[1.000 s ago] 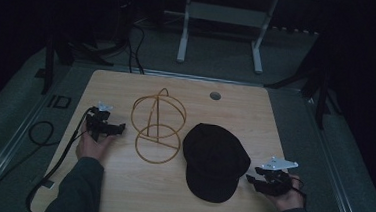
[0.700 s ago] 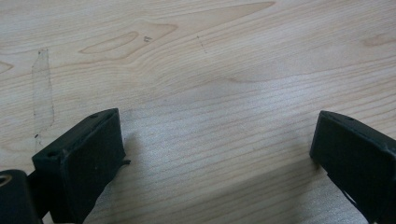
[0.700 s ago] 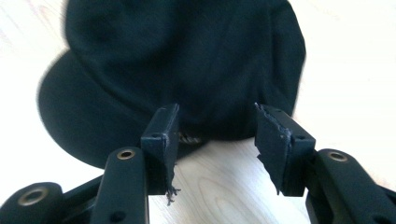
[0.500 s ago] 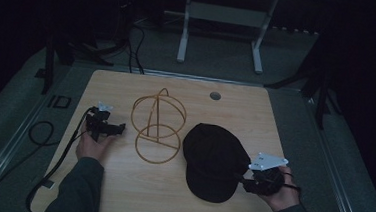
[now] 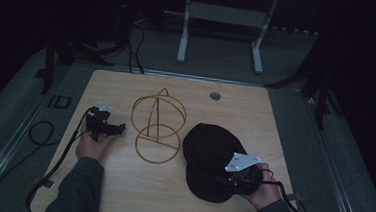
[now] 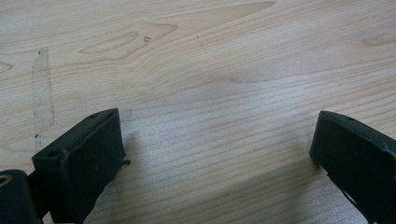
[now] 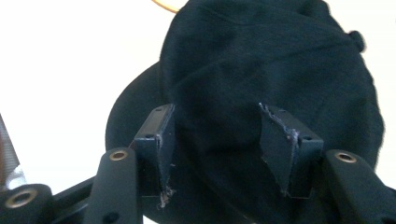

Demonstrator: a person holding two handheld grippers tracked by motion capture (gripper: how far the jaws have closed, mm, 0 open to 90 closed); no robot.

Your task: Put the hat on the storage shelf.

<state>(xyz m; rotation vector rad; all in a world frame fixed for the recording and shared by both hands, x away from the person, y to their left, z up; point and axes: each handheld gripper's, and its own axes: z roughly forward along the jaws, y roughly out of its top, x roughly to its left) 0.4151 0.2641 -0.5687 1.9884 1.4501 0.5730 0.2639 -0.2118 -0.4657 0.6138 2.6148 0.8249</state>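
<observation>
A black cap [image 5: 208,145] lies on the wooden table [image 5: 120,191], right of the middle, its brim toward the front. My right gripper [image 5: 231,181] sits over the cap's front right part, a hand behind it. In the right gripper view the cap [image 7: 266,60] spreads ahead, and the right gripper [image 7: 217,135] is open with its jaws set on the dark fabric. A gold wire stand [image 5: 157,126] rises just left of the cap. Left of the stand, my left gripper [image 5: 116,128] rests low on the table. It is open [image 6: 217,154], with bare wood between the jaws.
A round grommet hole [image 5: 215,95] sits near the table's far edge. A black cable [image 5: 38,135] trails off the left side from the left gripper. A white metal frame [image 5: 222,13] stands on the floor beyond the table. Bare wood lies along the front.
My right gripper has moved left from near the table's right edge onto the cap. The left gripper, the stand and the cap have stayed put.
</observation>
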